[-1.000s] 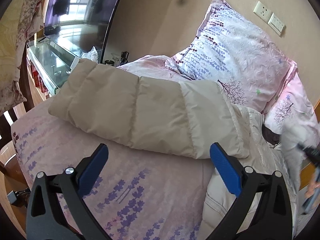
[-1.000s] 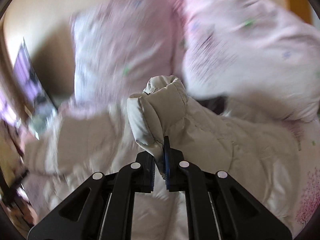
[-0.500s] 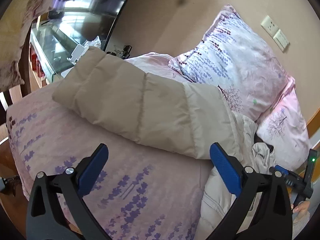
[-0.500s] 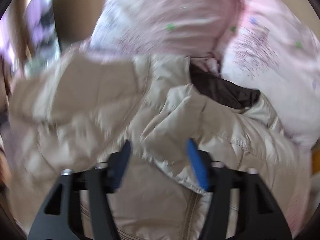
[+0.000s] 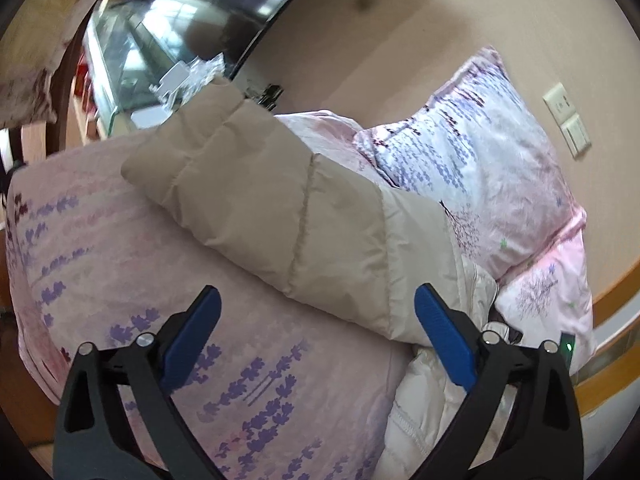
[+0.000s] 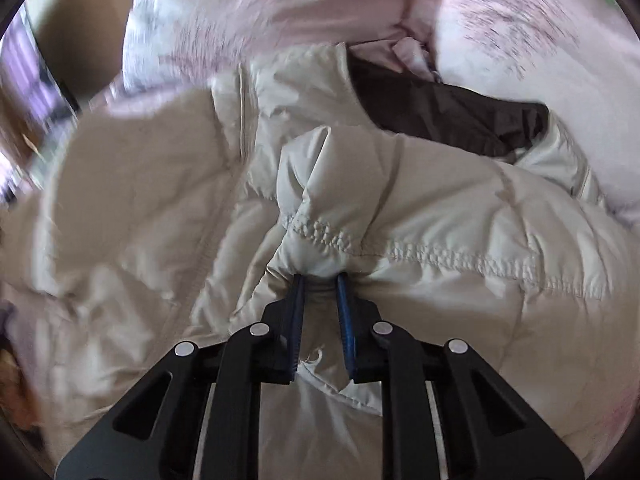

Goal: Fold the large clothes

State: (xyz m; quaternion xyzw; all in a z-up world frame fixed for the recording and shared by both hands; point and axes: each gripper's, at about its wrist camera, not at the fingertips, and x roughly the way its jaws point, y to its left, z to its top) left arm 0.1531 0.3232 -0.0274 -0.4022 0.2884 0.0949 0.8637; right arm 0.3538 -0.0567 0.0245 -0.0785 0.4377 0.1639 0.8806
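Showing 1 puffer jacket (image 6: 420, 216), 2 pillows (image 5: 472, 172), 2 grippers (image 6: 320, 280)

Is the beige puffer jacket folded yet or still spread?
Still spread: beige puffer jacket lies rumpled, one sleeve outstretched across the floral bed.

Puffy beige quilted jacket (image 6: 420, 216) lies crumpled, brown lining exposed.

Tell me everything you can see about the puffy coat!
The puffy coat is cream and beige, quilted in stitched sections, shiny like nylon, with a dark brown lining showing. It lies crumpled on the flowery bedspread, one sleeve stretched out flat. The right gripper has just been closing and pinches a fold.
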